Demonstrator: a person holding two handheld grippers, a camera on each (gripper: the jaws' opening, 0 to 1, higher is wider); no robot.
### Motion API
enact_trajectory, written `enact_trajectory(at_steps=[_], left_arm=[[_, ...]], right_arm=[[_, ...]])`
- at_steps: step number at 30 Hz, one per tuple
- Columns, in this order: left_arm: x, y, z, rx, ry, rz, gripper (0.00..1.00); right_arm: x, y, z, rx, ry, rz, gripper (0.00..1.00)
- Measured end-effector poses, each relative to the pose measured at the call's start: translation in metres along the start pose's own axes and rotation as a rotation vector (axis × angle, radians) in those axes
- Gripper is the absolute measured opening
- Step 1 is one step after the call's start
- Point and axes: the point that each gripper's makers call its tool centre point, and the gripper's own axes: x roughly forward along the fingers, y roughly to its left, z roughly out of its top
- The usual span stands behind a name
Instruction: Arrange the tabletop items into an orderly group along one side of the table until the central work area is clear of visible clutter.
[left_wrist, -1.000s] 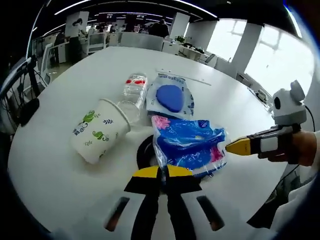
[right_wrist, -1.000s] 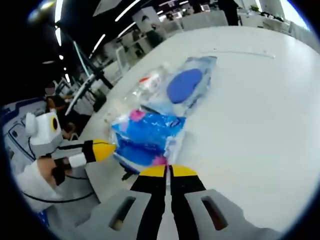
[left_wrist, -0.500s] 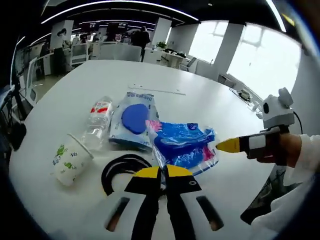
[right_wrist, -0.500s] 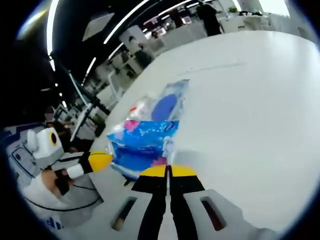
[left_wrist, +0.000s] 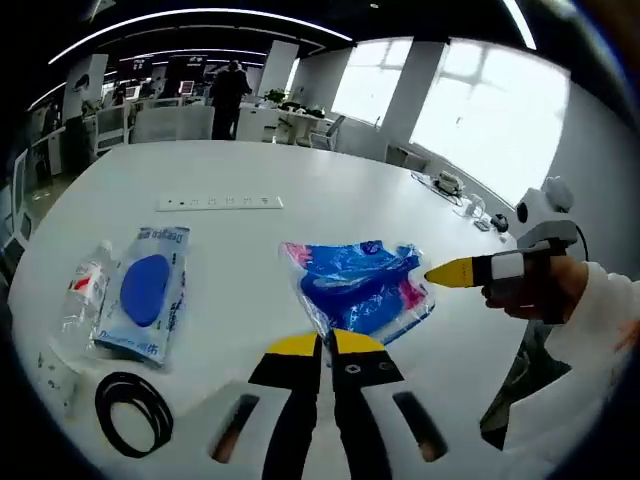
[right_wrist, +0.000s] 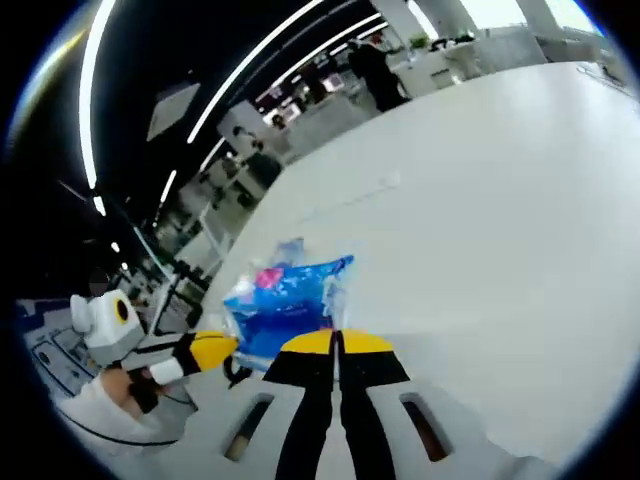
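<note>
A blue and pink plastic pack (left_wrist: 355, 285) hangs above the white table (left_wrist: 240, 250), held by two edges. My left gripper (left_wrist: 320, 343) is shut on its near edge. The right gripper (left_wrist: 447, 272) comes in from the right, its yellow tip at the pack's right edge. In the right gripper view the same pack (right_wrist: 283, 298) sits just beyond my right gripper (right_wrist: 335, 342), which is shut on its clear corner, while the left gripper (right_wrist: 208, 350) holds it from the left. A clear bag with a blue pad (left_wrist: 145, 298) and a clear bottle (left_wrist: 83, 298) lie at the left.
A black cable coil (left_wrist: 133, 411) lies near the table's front left. A long white strip (left_wrist: 220, 203) lies farther back. A person's white sleeve (left_wrist: 590, 330) is at the right. Desks, chairs and people stand beyond the table.
The pack has been carried to the right, away from the bag, bottle and coil, with both grippers still on it. The paper cup has slid out of the left gripper view.
</note>
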Motion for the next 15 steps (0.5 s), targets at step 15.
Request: enact_trajectory(at_steps=[15], left_arm=[[0.049,-0.03,0.132,0.259,-0.053,-0.161,0.0]], right_arm=[[-0.02,-0.012,0.14,-0.174,-0.153,-0.08,0.0]])
